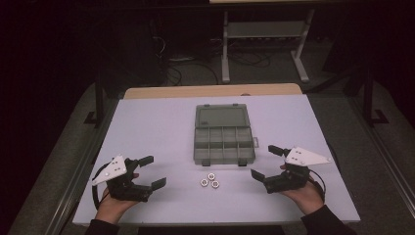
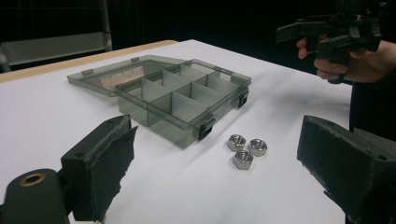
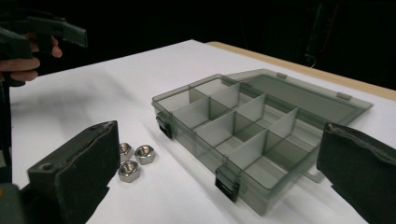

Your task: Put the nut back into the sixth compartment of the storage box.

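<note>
A grey see-through compartment box lies open at the middle of the white table, its lid flat behind it and its compartments empty. Three steel hex nuts sit touching each other just in front of the box, also seen in the left gripper view and the right gripper view. My left gripper is held open at the front left, jaws wide apart and pointing toward the nuts. At the front right my right gripper is open too, aimed at the box and nuts. Neither holds anything.
The table has a wooden strip along its far edge. Beyond it are a dark floor with cables and a metal stand. Bare white surface lies left and right of the box.
</note>
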